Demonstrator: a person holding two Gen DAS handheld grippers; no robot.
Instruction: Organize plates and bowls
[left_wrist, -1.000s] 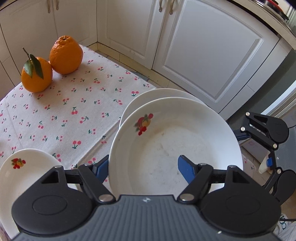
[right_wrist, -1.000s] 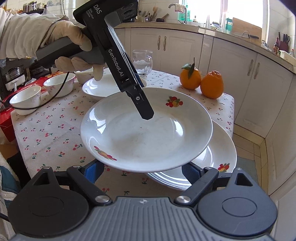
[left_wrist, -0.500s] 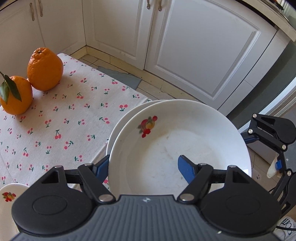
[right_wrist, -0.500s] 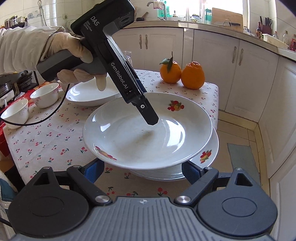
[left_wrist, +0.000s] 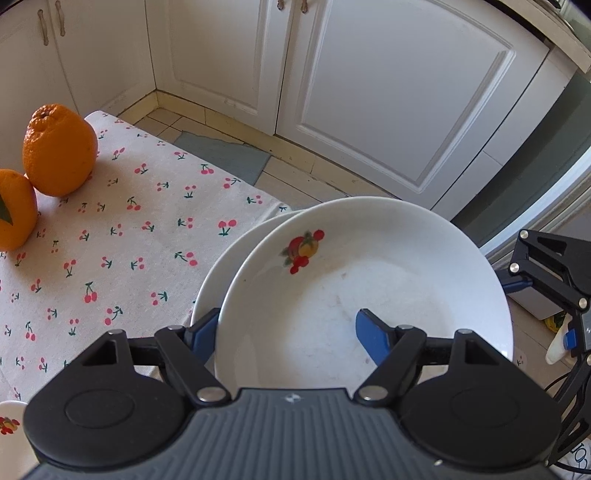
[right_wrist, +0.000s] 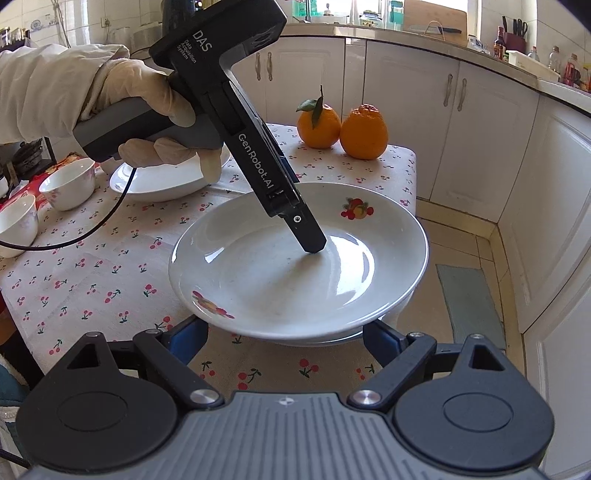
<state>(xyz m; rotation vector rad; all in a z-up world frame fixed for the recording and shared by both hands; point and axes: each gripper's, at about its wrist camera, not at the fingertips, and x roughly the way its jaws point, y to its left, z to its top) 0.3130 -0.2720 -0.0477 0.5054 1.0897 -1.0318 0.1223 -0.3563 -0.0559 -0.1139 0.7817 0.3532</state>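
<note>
My left gripper (left_wrist: 286, 334) is shut on the rim of a white plate (left_wrist: 369, 295) with a fruit print, one finger inside and one under it. The held plate (right_wrist: 295, 258) sits low over a second white plate (left_wrist: 218, 273) at the table's corner, nearly stacked; whether they touch I cannot tell. In the right wrist view the left gripper's finger (right_wrist: 306, 232) rests inside the plate. My right gripper (right_wrist: 286, 336) is open and empty, its fingers just below the plate's near edge. Another white plate (right_wrist: 162, 181) and two white bowls (right_wrist: 68, 184) stand at the table's left.
Two oranges (right_wrist: 341, 125) stand at the table's far corner, also in the left wrist view (left_wrist: 55, 147). The cherry-print tablecloth (right_wrist: 92, 266) covers the table. White cabinets (left_wrist: 369, 92) and tiled floor lie beyond the table's edge, close to the plates.
The left gripper has carried the plate toward the table's corner and lowered it onto the second plate. The right gripper has drawn back a little.
</note>
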